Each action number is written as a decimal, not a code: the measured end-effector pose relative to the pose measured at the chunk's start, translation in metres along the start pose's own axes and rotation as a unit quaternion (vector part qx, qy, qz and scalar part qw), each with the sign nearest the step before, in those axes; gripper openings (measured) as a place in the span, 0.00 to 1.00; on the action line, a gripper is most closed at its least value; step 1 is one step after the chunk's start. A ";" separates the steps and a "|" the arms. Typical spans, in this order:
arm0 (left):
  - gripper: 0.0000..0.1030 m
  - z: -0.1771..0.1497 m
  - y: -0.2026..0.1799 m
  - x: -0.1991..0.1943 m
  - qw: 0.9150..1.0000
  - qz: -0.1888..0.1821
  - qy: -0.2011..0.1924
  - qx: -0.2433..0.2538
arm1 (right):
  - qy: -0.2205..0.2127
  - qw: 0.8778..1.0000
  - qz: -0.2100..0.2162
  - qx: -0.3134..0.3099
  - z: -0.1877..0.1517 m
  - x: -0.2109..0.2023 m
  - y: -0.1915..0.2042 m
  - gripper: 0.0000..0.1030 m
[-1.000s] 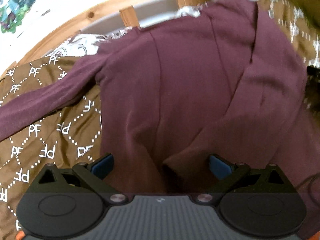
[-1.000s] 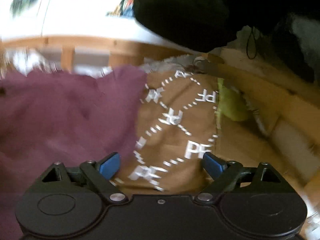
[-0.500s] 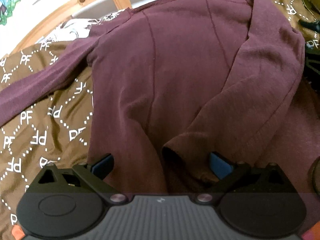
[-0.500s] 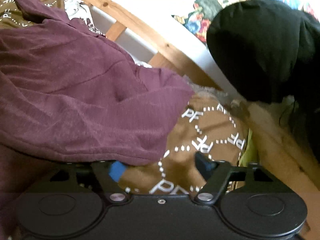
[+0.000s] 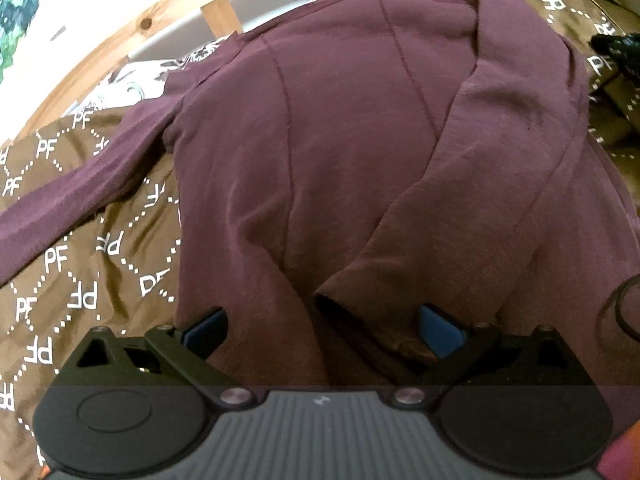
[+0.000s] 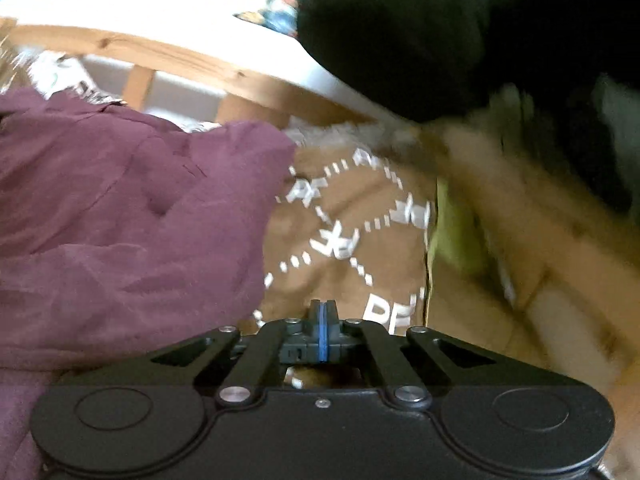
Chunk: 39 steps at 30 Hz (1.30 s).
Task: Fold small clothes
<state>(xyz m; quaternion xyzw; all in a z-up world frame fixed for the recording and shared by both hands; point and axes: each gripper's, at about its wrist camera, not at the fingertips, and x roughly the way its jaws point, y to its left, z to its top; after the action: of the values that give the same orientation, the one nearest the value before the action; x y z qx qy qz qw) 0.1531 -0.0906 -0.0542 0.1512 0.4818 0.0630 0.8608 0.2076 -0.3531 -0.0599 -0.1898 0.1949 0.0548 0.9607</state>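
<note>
A maroon long-sleeved top point(image 5: 320, 140) lies on a brown bedspread point(image 5: 80, 272) printed with white PF letters. One sleeve point(image 5: 68, 200) stretches out to the left. The other sleeve is folded across the body, and its cuff point(image 5: 336, 308) ends between the fingers of my left gripper point(image 5: 322, 330), which is open and hovers low over the hem. In the right wrist view the top point(image 6: 120, 220) fills the left side. My right gripper point(image 6: 323, 320) is shut just right of its edge, over the bedspread point(image 6: 352, 240), with no cloth seen between the blue pads.
A wooden bed frame point(image 6: 168, 56) with slats runs along the far side, with white patterned bedding point(image 5: 132, 84) under the top's neck. A black bulky cloth point(image 6: 400, 32) hangs at upper right. A yellow-green cloth point(image 6: 452, 232) lies by the bedspread's right edge.
The right gripper's jaws went from wide open to fully shut. The maroon edge that lay over its left finger half a second ago now sits off to its left. The left gripper stayed open.
</note>
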 end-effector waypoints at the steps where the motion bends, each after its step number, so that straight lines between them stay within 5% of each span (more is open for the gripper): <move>1: 0.99 0.000 0.000 -0.001 1.000 -0.001 -0.001 0.002 | 0.001 1.000 0.003 0.008 0.001 0.000 -0.001 0.00; 3: 0.99 -0.002 -0.002 -0.003 1.000 -0.003 0.000 0.001 | -0.003 1.000 0.014 0.027 0.002 -0.004 -0.002 0.06; 7: 0.99 -0.002 0.002 -0.003 1.000 -0.012 0.002 -0.005 | -0.018 0.994 0.057 0.094 0.006 -0.006 -0.011 0.34; 13: 0.99 -0.005 0.004 -0.005 1.000 -0.022 0.000 -0.012 | -0.045 0.977 0.147 0.149 0.024 0.015 -0.012 0.54; 15: 0.99 -0.005 0.003 -0.005 1.000 -0.020 -0.001 -0.011 | -0.035 0.975 0.159 0.149 0.031 0.029 -0.009 0.53; 17: 0.99 -0.005 0.000 -0.006 1.000 -0.015 -0.004 -0.005 | -0.009 0.970 0.181 0.160 0.036 0.045 -0.009 0.23; 18: 0.99 -0.005 -0.003 -0.006 1.000 -0.010 -0.006 -0.001 | -0.004 0.968 0.186 0.168 0.037 0.049 -0.010 0.17; 23: 0.99 -0.005 -0.015 -0.010 0.999 -0.003 -0.022 0.023 | -0.029 0.946 0.184 0.264 0.036 0.043 -0.041 0.07; 28: 0.99 -0.004 -0.024 -0.011 0.998 0.002 -0.027 0.048 | -0.003 0.930 0.191 0.315 0.028 0.055 -0.056 0.09; 32: 0.99 -0.006 -0.024 -0.012 0.998 -0.001 -0.032 0.051 | 0.021 0.918 0.203 0.340 0.016 0.057 -0.063 0.32; 36: 0.99 -0.008 -0.020 -0.014 0.999 -0.014 -0.029 0.044 | 0.016 0.926 0.200 0.321 0.015 0.043 -0.067 0.49; 39: 0.99 -0.008 -0.016 -0.014 0.999 -0.031 -0.022 0.038 | 0.028 0.961 0.147 0.232 0.019 0.031 -0.048 0.55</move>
<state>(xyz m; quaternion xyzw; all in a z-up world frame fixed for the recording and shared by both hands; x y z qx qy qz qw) 0.1383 -0.1076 -0.0518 0.1695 0.4695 0.0146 0.8664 0.2517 -0.3886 -0.0393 0.0673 0.2548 0.1436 0.9539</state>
